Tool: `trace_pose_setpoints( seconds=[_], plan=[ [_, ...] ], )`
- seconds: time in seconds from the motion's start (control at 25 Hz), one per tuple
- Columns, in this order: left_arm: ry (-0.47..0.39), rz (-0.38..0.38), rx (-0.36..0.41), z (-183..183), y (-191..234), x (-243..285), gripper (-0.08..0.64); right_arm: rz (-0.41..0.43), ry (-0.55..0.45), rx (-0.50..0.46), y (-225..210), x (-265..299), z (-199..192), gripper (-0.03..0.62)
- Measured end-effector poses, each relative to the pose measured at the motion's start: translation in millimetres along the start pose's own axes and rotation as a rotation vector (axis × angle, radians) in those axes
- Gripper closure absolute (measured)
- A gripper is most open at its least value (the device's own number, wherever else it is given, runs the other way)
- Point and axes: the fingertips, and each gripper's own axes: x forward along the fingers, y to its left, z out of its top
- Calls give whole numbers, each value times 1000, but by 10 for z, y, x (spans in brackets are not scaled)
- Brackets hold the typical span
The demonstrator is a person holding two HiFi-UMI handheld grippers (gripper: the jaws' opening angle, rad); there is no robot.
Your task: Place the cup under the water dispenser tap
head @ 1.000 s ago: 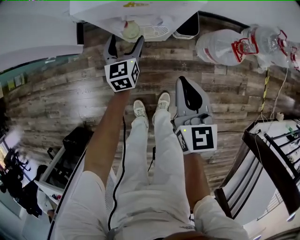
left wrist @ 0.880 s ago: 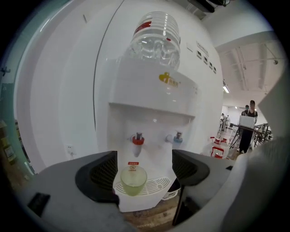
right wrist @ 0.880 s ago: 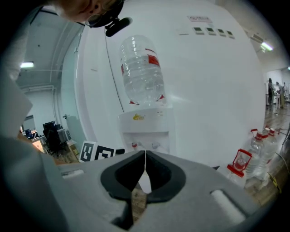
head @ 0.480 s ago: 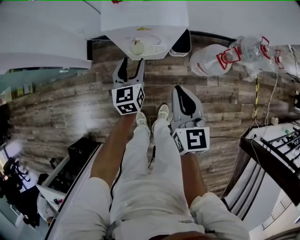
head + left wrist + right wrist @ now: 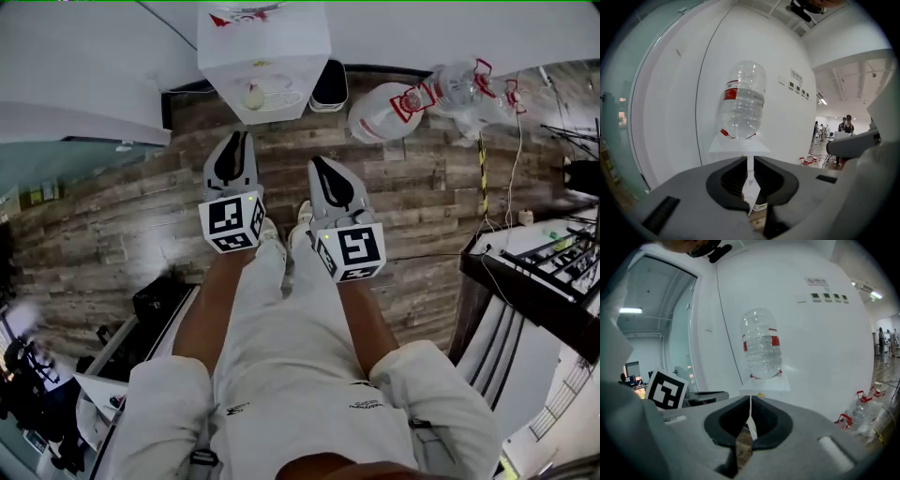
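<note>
Shows cup [image 5: 253,94] upright on dispenser tray [image 5: 287,97], dead ahead of the nearer left hand-held gripper [image 5: 234,141], just clenching empty, beside the right hand-held gripper [image 5: 320,166], clenched empty too.

Cup [image 5: 253,95] in water dispenser [image 5: 267,42], bottles [image 5: 380,112] right

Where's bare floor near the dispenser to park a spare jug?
Bare floorboards left of the water dispenser, bordered by the glass partition and the black case. Smaller patch between the spare bottles and the rack. Crowded right of the dispenser: black bin, bottles, cables.
</note>
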Motion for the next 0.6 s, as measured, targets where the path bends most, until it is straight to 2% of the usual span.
trace_pose_setpoints(
  seconds=[0.12,0.32,0.6],
  plan=[
    [13,-12,-12,172,-105,-232,560,19,-21,-9,78,-120,234,600],
    [3,-34,-17,559,-233,-588,561,34,-58,-22,198,-324,602,600],
    [-53,-37,19,1063,-366,-1005,561,67,-72,-17,322,-521,926,600]
  ],
)
